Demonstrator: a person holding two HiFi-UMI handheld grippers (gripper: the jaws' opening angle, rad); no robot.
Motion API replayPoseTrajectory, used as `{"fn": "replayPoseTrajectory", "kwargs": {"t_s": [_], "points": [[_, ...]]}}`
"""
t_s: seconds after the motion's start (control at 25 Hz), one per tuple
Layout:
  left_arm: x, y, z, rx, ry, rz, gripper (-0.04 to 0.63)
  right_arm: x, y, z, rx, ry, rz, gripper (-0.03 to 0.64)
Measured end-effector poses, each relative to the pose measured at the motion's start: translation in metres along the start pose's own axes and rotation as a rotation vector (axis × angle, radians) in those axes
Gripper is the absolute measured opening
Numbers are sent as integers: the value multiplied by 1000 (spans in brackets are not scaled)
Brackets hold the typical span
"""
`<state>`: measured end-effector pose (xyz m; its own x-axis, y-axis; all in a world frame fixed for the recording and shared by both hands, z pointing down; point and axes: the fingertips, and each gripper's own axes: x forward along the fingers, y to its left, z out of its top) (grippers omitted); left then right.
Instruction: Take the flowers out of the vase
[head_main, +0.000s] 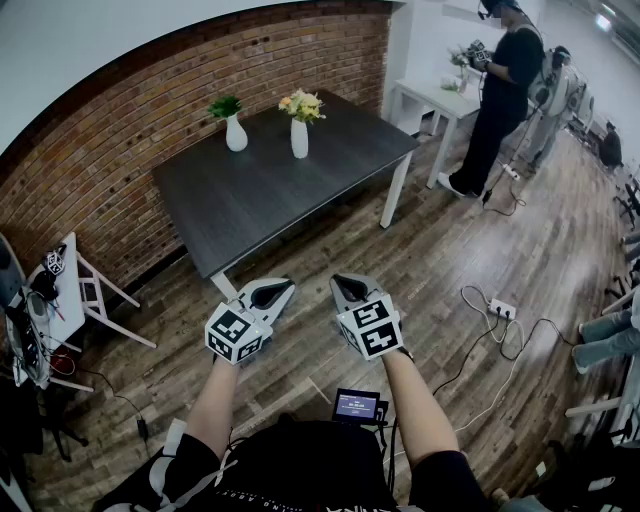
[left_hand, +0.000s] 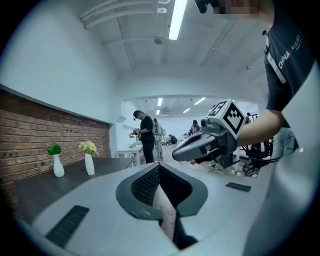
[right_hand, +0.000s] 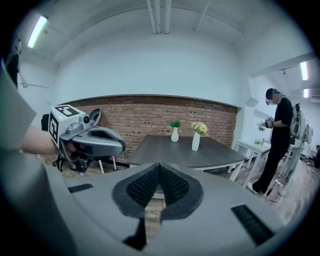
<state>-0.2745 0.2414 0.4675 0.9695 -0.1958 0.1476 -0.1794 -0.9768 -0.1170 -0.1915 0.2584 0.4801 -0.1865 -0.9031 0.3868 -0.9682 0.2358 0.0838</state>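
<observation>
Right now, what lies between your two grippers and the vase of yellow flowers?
In the head view, only wooden floor and bare dark table separate the left gripper and right gripper from the vase.

- The left tool has its jaws pressed together with nothing between them.
- The right tool hangs ahead at the right, in a hand.
- On the dark desk by the brick wall, a white vase holds yellow flowers.
- A second vase beside it holds green leaves.
</observation>
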Motion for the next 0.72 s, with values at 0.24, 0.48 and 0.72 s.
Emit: {"fn": "replayPoseTrajectory", "kwargs": {"t_s": [0.24, 0.48, 0.72], "points": [[4, -9, 0, -5, -4, -44, 3, -3, -3, -2, 20, 3, 15, 6], [6, -16, 1, 17, -6, -43, 3, -5, -3, -3, 30, -6, 42, 6], [7, -24, 0, 92, 42, -58, 3, -11, 2, 2, 104, -60, 105, 6]]}}
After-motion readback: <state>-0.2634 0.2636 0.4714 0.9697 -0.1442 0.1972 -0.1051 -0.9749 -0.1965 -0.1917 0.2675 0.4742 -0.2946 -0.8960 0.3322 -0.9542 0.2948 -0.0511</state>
